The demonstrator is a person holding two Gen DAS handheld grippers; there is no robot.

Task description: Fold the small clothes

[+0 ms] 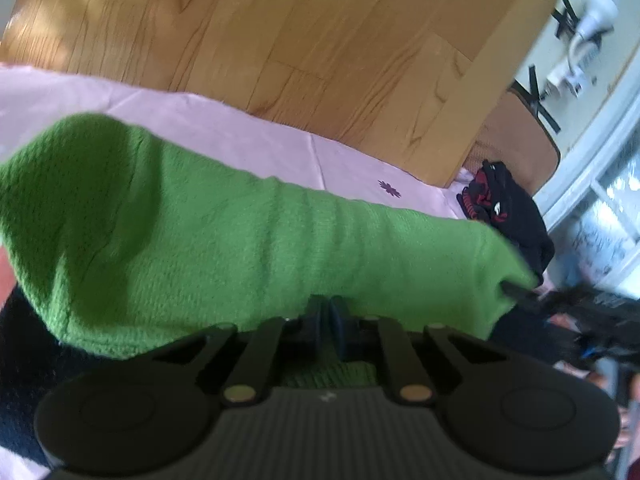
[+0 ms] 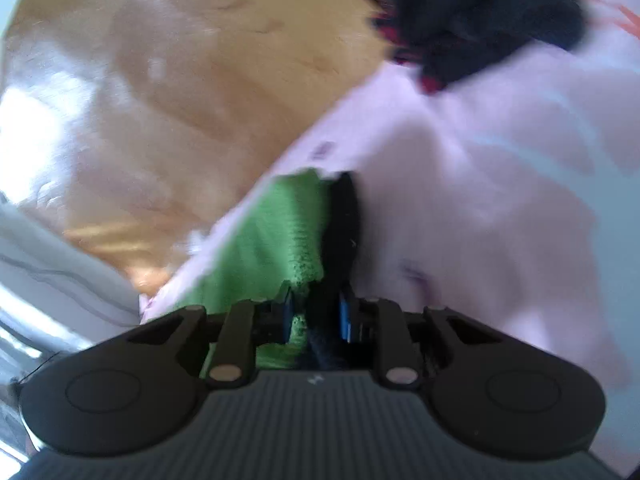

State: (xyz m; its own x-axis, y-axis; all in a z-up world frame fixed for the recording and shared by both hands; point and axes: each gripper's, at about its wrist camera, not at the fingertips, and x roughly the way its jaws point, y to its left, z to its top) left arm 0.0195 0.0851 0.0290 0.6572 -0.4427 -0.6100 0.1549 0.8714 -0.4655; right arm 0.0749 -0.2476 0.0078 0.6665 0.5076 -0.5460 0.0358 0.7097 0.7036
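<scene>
A green knitted cloth (image 1: pixel 208 236) hangs stretched between both grippers above a pale pink sheet (image 1: pixel 224 128). My left gripper (image 1: pixel 328 312) is shut on its near edge; the fingers are mostly hidden by the fabric. The right gripper's tip pokes into the cloth's far right corner (image 1: pixel 516 286) in the left wrist view. In the blurred right wrist view my right gripper (image 2: pixel 316 304) is shut on the green cloth (image 2: pixel 276 240), with a dark layer beside it.
A black and red garment (image 1: pixel 504 208) lies bunched on the pink sheet at the right; it also shows in the right wrist view (image 2: pixel 480 12). Wooden flooring (image 1: pixel 280 32) lies beyond the sheet's edge. A white wall and window frame (image 1: pixel 592 184) stand at the far right.
</scene>
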